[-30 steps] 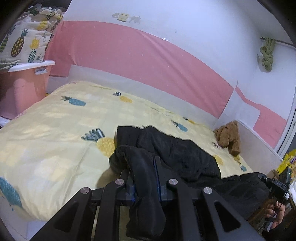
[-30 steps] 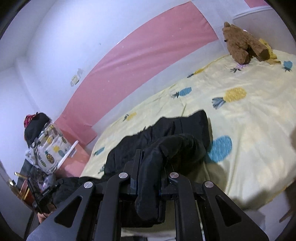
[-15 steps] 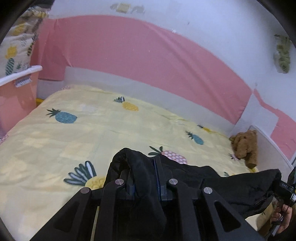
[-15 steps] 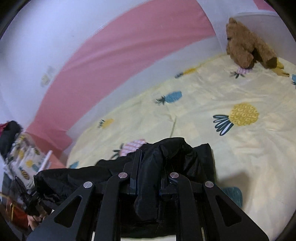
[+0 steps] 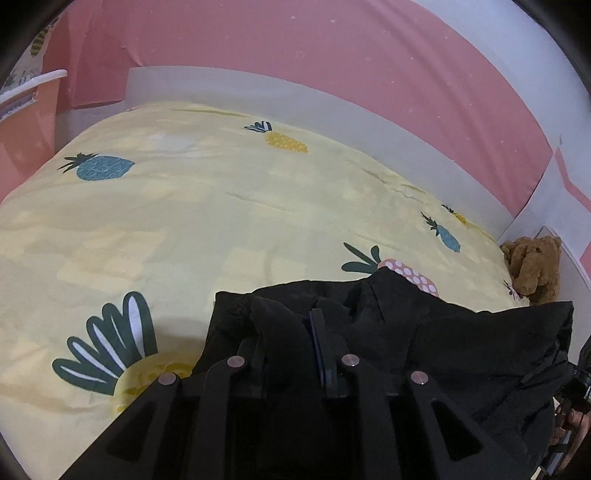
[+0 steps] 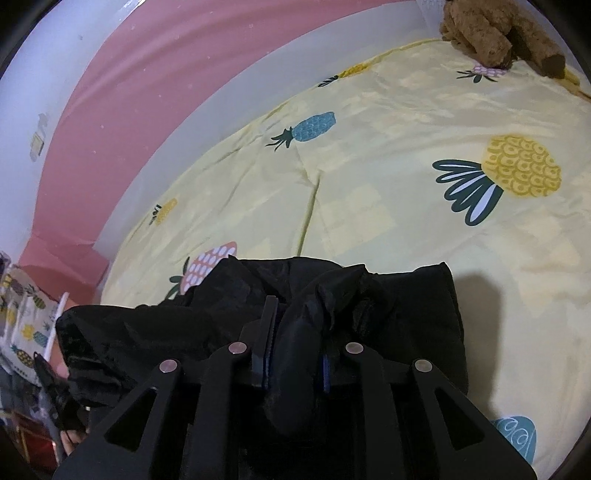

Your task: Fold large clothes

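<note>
A large black garment point(image 5: 443, 332) hangs stretched between my two grippers, low over the yellow pineapple-print bed sheet point(image 5: 221, 206). My left gripper point(image 5: 286, 325) has a bunched fold of the garment between its fingers, and its jaws are opening. In the right wrist view the same garment point(image 6: 413, 295) spreads over the sheet point(image 6: 369, 166). My right gripper point(image 6: 295, 314) has a thick fold filling the gap between its blue pads, and its jaws are opening too. The garment's lower part is hidden under both grippers.
A brown teddy bear point(image 5: 535, 266) sits at the bed's far corner, seen also in the right wrist view as the teddy bear point(image 6: 480, 29). A pink bin point(image 5: 26, 122) stands at the bed's left end. Pink and white wall panels run behind the bed.
Both grippers have moved forward over the bed and come down, carrying the black garment. Its edge, earlier bunched on the sheet, now spans between them. The fingers of both stand slightly wider.
</note>
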`<state>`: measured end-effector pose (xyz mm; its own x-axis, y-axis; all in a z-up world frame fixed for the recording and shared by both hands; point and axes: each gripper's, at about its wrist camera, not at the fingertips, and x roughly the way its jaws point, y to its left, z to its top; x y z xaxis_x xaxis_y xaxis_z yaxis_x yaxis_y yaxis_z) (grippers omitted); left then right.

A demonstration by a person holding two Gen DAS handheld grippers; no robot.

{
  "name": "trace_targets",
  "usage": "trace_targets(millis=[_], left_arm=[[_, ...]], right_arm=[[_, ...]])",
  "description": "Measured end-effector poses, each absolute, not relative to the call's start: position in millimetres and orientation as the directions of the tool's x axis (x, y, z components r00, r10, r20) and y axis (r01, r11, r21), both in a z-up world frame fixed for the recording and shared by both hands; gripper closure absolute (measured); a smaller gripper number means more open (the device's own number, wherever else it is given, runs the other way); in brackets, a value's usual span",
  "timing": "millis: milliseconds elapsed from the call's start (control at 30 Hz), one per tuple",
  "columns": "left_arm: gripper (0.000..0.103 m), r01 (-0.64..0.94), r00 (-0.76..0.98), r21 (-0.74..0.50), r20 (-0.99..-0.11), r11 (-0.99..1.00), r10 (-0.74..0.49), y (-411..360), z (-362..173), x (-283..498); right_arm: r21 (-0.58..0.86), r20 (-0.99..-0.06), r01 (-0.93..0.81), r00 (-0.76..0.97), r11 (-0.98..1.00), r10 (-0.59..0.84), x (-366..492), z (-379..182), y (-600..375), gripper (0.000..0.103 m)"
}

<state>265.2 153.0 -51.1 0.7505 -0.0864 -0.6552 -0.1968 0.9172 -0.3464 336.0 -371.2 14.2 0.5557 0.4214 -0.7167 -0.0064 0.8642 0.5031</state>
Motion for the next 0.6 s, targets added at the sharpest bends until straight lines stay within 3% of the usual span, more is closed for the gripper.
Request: trace_targets(millis=[67,133,200,233,300,467,600], left_arm=[[0.083,-0.183,0.748,-0.346,-0.656,0.92,-0.098,154,-46,265],[0.08,-0.167,0.753,-0.353,-0.649,0.921,-0.112,157,-37,261],[0.069,-0.144,0.769,-0.389,-0.623,0.91,-0.144,162,-25,255],[0.064,-0.13,0.78,-0.41,-0.605,0.903,-0.163,163,-19,252],[0.047,-0.096,0.807,-0.447,-0.558,0.889,-0.194,166,-5,246],[0.036,-0.076,0.827,-0.469,-0.523,0.88,-0.208,167,10,241],[0.019,-0.095,0.859,-0.466,-0.485,0.88,-0.164,175,17,231]], right_arm=[[0.518,-0.705,-0.014,0.559,0.855,0.436,334,24,-374,0.076],[0.551,-0.667,-0.046,0.576,0.833,0.473,330,36,-376,0.059],[0.599,-0.609,-0.087,0.596,0.796,0.523,323,51,-381,0.031],[0.607,-0.594,-0.095,0.605,0.789,0.53,323,56,-382,0.027],[0.593,-0.573,-0.114,0.636,0.797,0.517,320,68,-382,0.026],[0.554,-0.559,-0.157,0.658,0.817,0.505,315,79,-385,0.026],[0.512,-0.599,-0.158,0.64,0.844,0.482,322,69,-387,0.026]])
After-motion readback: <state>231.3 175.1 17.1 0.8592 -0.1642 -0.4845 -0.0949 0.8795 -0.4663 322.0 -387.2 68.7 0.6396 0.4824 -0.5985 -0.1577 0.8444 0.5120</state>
